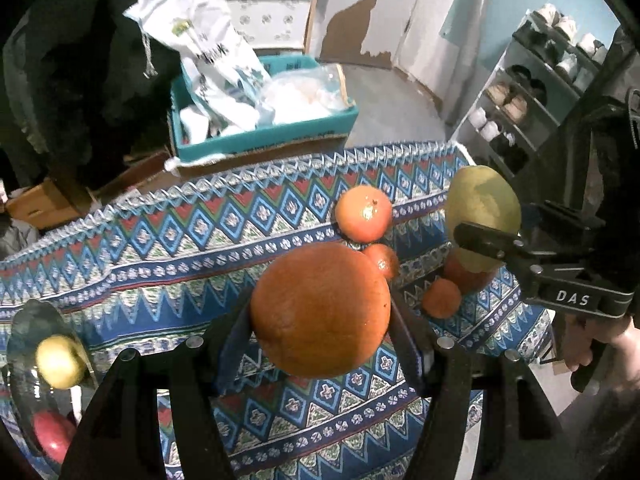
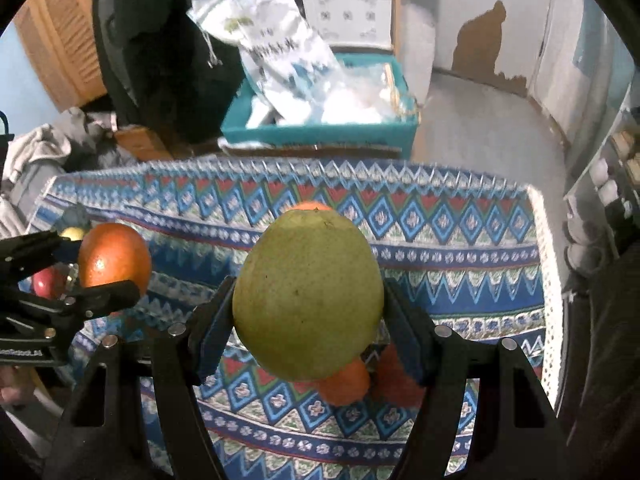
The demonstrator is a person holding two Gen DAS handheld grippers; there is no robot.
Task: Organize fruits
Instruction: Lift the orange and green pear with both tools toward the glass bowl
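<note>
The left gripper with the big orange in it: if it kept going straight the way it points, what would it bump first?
Probably the patterned blue tablecloth. The left gripper points steeply down with the big round orange in its jaws, and smaller orange fruits sit slightly right. Depth is hard to judge.

We see a deep orange fruit [image 1: 320,310] and a yellow-green one [image 2: 308,296], both over our cloth [image 1: 160,248] patterned in blue, red and white diamonds and zigzags. Behind it sits a teal box [image 1: 264,136]; our grippers are black.
</note>
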